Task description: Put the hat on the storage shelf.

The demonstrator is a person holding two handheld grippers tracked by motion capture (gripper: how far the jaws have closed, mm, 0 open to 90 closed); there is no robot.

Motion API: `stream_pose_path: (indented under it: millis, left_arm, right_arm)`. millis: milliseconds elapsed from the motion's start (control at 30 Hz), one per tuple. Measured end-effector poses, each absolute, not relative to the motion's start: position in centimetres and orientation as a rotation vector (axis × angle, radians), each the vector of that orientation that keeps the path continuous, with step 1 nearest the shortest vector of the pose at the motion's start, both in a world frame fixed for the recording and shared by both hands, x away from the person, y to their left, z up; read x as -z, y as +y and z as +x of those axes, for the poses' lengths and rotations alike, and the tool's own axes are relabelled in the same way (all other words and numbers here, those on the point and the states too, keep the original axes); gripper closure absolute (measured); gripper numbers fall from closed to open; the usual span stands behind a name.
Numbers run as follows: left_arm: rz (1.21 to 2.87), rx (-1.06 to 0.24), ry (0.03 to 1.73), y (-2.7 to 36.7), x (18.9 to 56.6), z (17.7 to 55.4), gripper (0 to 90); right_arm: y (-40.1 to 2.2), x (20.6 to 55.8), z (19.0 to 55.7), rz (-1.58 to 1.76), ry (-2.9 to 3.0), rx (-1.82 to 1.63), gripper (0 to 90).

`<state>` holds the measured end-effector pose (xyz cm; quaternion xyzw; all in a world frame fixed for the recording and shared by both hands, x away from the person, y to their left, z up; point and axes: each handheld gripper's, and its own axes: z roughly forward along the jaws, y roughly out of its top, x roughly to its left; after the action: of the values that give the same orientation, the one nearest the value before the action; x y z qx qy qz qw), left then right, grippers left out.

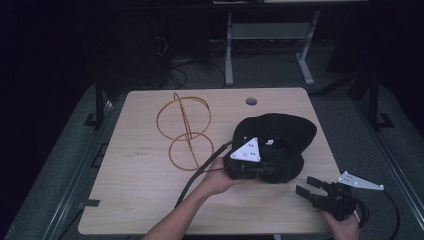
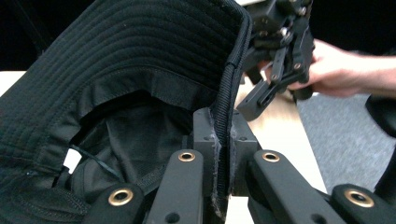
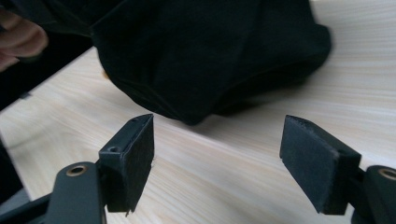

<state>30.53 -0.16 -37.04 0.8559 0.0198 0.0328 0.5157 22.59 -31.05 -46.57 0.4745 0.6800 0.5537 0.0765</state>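
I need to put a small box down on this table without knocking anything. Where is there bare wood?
The near-left of the table, below the wire hoops, is bare, and so is the strip along the far edge by the round hole. It is crowded at the right: the black hat, the left gripper clamped on its brim and the right gripper.

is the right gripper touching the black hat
Apart. The right gripper view shows the right gripper with open jaws and bare table between them and the black hat.

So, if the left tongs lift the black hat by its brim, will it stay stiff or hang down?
Probably it hangs: the black hat is soft cloth, already crumpled on the table. The stitched brim may keep some shape. It looks light, and the left tongs pinch its edge firmly.
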Motion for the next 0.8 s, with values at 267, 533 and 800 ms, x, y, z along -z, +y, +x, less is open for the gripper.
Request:
stream_pose_path:
  millis: [267,533,800]
  left_arm:
    - [2.051,-0.073,0.039,0.3,37.1,30.2,84.8]
    - [2.068,-0.064,0.011,0.0,37.4,29.8,84.8]
    - [2.064,-0.055,-0.007,-0.1,37.3,29.8,85.0]
  right_arm:
    - [-31.6,46.9,23.8,1.491,1.954,-1.823,29.9]
    - [-31.3,47.7,25.2,1.563,1.938,-1.987,33.6]
    - [-30.9,47.9,25.8,1.525,1.921,-2.045,59.2]
